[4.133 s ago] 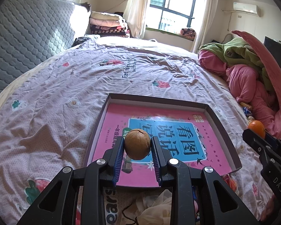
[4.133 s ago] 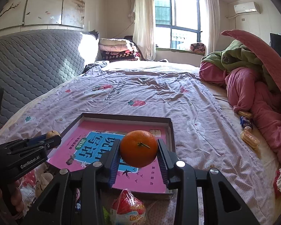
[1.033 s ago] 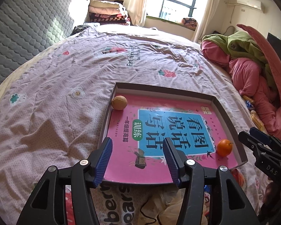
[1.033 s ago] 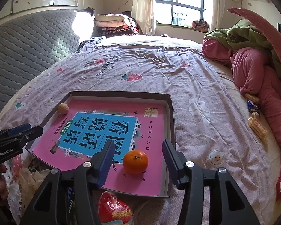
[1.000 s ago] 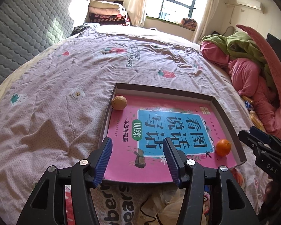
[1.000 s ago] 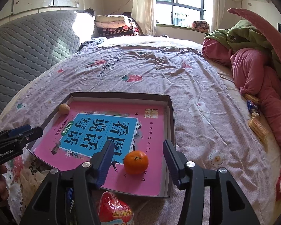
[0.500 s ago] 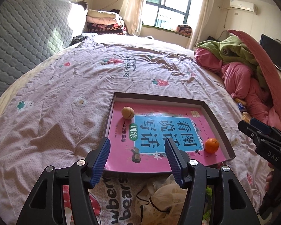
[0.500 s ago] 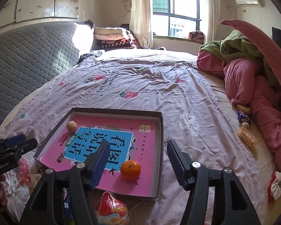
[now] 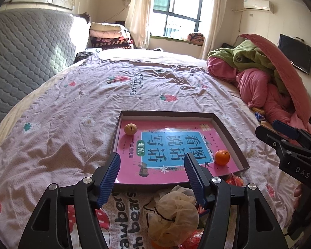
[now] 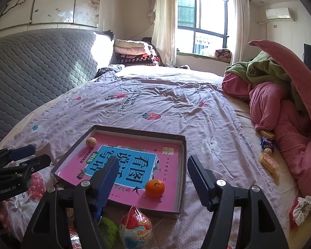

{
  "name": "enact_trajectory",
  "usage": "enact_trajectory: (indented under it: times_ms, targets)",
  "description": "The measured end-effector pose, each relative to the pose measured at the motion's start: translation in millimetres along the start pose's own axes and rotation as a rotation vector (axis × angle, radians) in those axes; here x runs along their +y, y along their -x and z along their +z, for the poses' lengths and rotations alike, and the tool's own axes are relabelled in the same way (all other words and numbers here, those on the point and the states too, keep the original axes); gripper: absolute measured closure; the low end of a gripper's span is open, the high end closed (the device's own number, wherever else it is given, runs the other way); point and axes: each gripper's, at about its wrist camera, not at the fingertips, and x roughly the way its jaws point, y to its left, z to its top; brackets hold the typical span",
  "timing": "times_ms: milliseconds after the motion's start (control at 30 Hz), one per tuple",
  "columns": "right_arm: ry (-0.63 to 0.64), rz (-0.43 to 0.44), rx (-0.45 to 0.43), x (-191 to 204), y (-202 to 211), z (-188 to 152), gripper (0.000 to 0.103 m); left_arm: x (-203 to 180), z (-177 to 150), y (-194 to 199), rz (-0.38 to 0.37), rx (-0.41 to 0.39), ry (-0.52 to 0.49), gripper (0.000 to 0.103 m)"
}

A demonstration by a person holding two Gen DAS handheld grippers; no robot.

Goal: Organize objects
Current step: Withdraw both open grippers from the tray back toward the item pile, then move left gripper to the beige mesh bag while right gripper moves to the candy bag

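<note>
Now sitting released in the tray (image 9: 228, 131): walnut (image 9: 130, 129) at its far-left corner, orange (image 10: 154, 187) near its near-right corner, closer to right gripper (image 10: 151, 176). Both it and left gripper (image 9: 151, 170) spreading wider, holding nothing.

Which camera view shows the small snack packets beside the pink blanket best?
The right wrist view: the snack packets lie fully visible on the sheet beside the pink blanket. In the left wrist view, the right gripper hides most of them.
</note>
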Motion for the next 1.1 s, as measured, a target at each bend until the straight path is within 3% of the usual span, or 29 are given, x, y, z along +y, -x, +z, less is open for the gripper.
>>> enact_trajectory:
  times_ms: [467, 867, 1100]
  targets:
    - [0.018, 0.003, -0.018, 11, 19, -11, 0.032, -15, -16, 9, 0.033, -0.006, -0.036, 0.033]
    - [0.010, 0.000, 0.025, 11, 15, -30, 0.032, -14, -42, 5, -0.002, 0.036, 0.000, 0.032]
    - [0.028, -0.006, 0.043, 9, 15, -43, 0.031, -22, -49, 6, -0.001, 0.037, -0.044, 0.032]
